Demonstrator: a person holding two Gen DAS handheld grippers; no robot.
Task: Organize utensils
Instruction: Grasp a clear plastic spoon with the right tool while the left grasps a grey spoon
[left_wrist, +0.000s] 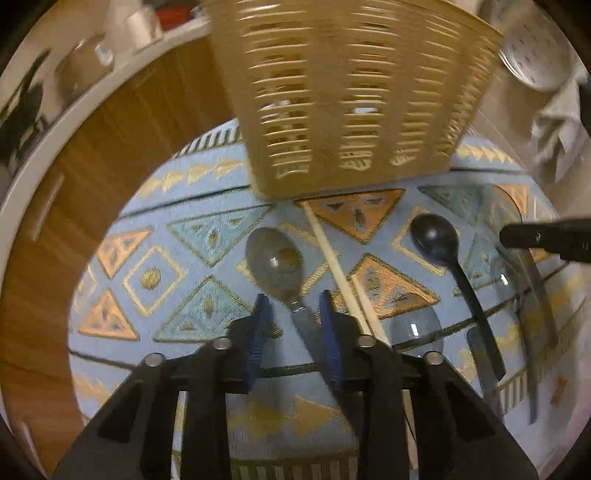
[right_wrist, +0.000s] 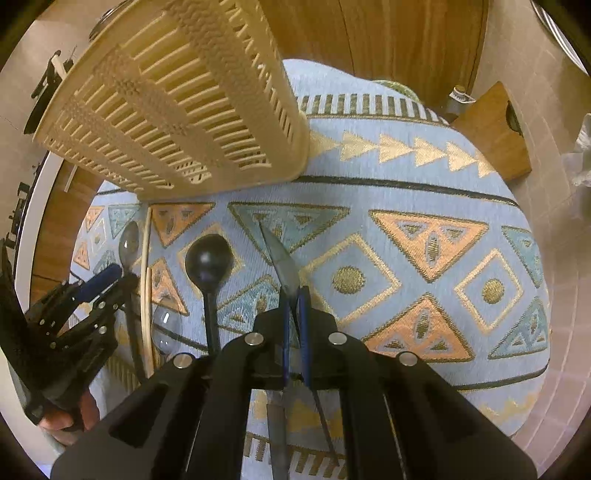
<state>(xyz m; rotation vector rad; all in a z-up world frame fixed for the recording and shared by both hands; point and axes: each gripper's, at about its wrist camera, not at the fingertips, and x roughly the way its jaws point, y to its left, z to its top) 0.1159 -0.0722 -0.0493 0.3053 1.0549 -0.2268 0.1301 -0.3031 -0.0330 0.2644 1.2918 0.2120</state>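
Observation:
A metal spoon (left_wrist: 275, 254) lies bowl-up on the blue patterned placemat (left_wrist: 166, 295). My left gripper (left_wrist: 293, 295) straddles the spoon's neck, with a gap on each side, so it is open. My right gripper (right_wrist: 294, 291) is shut on a knife (right_wrist: 280, 254); the blade sticks out ahead of the pads and the handle trails below. Wooden chopsticks (left_wrist: 332, 258), a black spoon (left_wrist: 436, 236) and a clear plastic spoon (right_wrist: 166, 328) lie on the mat between the two grippers. A beige slotted basket (left_wrist: 351, 92) stands at the mat's far edge.
The mat lies on a wooden table (left_wrist: 122, 122). A wooden block (right_wrist: 491, 129) sits at the far right corner. A perforated metal skimmer (left_wrist: 535, 55) and crumpled cloth (left_wrist: 557, 129) are beyond the basket. A hand (right_wrist: 66, 413) holds the left gripper.

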